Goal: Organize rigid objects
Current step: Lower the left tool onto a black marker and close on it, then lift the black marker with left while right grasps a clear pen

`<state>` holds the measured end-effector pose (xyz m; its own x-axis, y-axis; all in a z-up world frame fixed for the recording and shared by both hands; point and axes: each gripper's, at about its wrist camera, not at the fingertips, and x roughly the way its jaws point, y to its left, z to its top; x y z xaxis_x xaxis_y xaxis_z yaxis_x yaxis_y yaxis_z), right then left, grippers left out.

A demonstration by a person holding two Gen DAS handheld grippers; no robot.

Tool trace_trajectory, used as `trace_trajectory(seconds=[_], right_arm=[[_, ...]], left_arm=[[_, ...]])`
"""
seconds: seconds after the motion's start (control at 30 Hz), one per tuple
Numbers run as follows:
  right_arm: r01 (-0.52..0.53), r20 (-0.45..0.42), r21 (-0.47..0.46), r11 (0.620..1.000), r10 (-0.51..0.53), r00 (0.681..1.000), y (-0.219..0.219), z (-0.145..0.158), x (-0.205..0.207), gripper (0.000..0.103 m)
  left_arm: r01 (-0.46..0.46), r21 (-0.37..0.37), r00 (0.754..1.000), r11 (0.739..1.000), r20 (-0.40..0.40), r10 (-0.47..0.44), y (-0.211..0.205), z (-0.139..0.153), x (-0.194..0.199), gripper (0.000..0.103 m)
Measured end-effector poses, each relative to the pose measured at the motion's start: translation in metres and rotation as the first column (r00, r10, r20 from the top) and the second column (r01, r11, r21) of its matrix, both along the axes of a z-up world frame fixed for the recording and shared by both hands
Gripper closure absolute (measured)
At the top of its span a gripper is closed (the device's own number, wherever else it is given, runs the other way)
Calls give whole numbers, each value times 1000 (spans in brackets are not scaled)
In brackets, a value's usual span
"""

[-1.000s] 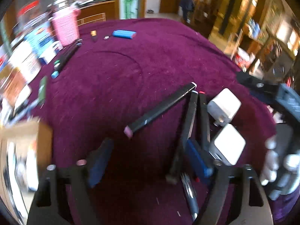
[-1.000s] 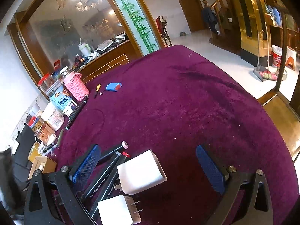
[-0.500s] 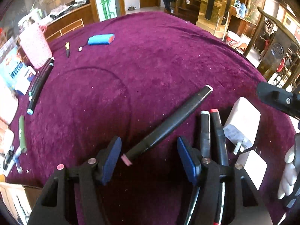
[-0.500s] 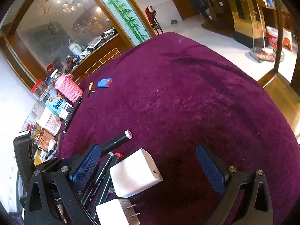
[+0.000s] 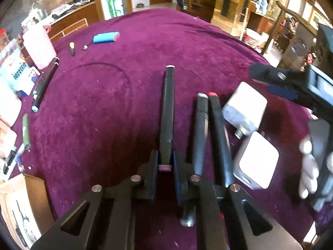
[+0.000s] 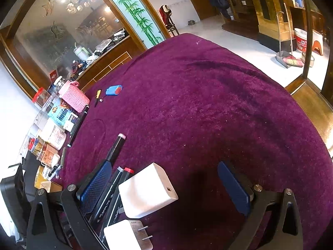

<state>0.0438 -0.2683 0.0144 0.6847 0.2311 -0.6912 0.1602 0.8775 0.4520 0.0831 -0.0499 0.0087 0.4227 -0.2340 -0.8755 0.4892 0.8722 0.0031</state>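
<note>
My left gripper point(image 5: 165, 158) is shut on the pink-capped end of a black marker point(image 5: 168, 108), which points straight away along the fingers over the purple tablecloth point(image 5: 104, 108). Two more black markers point(image 5: 208, 129) lie side by side just to its right. Beyond them sit two white chargers, one farther point(image 5: 245, 106) and one nearer point(image 5: 258, 160). In the right wrist view my right gripper point(image 6: 164, 173) stands open, with the larger charger point(image 6: 147, 191) between its pads and untouched. The second charger point(image 6: 122, 237) and the marker pair point(image 6: 112, 189) lie by its left pad. The held marker point(image 6: 116, 148) shows past that pad.
A blue case point(image 5: 106, 37), a small yellow-and-black tool point(image 5: 72, 48) and a pink knitted holder point(image 5: 39, 48) sit at the far left. Dark pens point(image 5: 44, 83), a green pen point(image 5: 26, 131), packets and jars line the left edge. A cardboard box point(image 5: 22, 204) is near left.
The left jaws came together on the marker's pink end. The marker swung from a slant to lie in line with the fingers. The right gripper stayed open over the charger.
</note>
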Motion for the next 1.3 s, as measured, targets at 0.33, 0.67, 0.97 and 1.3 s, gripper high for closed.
trace_trajectory(seconds=[0.33,0.67,0.97,1.3], right_arm=[[-10,-4,-12,1000,10,1000,4,-1,-1,1],[-18,-3,-53,998,18,1000,7,-1,4,1],[-42,51,-102,994,47,998,14,4,2,1],[-218,68,-100,971,225,972,63,33,-42,0]], left_arm=[[-30,49,996,998,86,25,-24,-2,23,55],[-96,-143,991,985,74,107,18,32,-11,89],[-193,-312,969,930,89,231,89,67,-109,89],[-309,-379,915,872,131,381,165,72,-208,89]])
